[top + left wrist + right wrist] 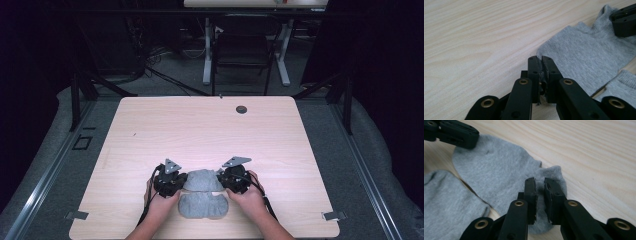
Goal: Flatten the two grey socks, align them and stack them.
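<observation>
Two grey socks lie near the table's front edge, the far sock (pixel 202 180) (pixel 586 52) (pixel 496 167) just behind the near sock (pixel 204 205) (pixel 621 82) (pixel 446 200). My left gripper (pixel 177 186) (pixel 541 60) rests at the far sock's left end, its jaws shut with no cloth showing between them. My right gripper (pixel 223 181) (pixel 540 182) sits over the far sock's right end. A narrow gap stands between its jaws, and the flat cloth shows through it. Each gripper view also shows the other gripper's black jaws at the sock's opposite end.
The pale wooden table (pixel 200 130) stretches bare beyond the socks, with a small dark round hole (pixel 241 109) near its far edge. Grey tape tabs (pixel 77 215) mark the front corners. A dark chair (pixel 242 50) and desk legs stand behind the table.
</observation>
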Motion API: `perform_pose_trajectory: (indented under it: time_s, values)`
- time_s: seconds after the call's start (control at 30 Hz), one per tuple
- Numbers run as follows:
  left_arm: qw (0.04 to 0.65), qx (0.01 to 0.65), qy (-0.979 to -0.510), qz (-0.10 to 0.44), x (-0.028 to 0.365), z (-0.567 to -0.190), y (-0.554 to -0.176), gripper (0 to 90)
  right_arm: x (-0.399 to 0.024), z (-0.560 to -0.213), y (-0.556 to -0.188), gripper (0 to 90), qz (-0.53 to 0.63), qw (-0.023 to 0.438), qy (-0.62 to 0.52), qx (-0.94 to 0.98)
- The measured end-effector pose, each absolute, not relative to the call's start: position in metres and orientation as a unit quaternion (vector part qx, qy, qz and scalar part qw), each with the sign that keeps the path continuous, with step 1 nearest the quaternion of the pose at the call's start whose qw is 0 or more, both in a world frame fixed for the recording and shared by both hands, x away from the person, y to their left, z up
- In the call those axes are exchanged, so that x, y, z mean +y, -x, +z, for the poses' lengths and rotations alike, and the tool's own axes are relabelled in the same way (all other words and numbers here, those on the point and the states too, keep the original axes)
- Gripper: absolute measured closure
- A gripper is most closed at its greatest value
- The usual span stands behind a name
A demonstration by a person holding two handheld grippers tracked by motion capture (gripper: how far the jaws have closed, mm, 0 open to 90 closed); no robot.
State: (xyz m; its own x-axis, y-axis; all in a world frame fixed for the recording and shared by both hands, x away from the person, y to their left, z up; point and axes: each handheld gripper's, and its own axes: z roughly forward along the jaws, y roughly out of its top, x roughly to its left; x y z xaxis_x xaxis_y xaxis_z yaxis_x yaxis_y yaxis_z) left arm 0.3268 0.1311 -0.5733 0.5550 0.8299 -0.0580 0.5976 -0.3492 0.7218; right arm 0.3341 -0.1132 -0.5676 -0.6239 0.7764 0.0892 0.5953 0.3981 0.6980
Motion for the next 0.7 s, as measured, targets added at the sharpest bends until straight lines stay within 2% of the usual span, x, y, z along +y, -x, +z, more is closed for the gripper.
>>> perform_pose_trajectory:
  time_s: [0.43, 0.63, 0.7]
  values:
    - [0.354, 0.451, -0.803, 0.161, 0.1374, -0.5754, -0.3267, 87.6, -0.1224, -0.5763, -0.3351, 85.3, 0.355, 0.126, -0.425, 0.823]
    - [0.356, 0.45, -0.803, 0.159, 0.1396, -0.5757, -0.3249, 87.2, -0.1225, -0.5765, -0.335, 85.2, 0.355, 0.127, -0.431, 0.82]
    - [0.37, 0.445, -0.801, 0.155, 0.1389, -0.5747, -0.3244, 84.9, -0.1211, -0.5775, -0.3351, 81.9, 0.366, 0.124, -0.437, 0.812]
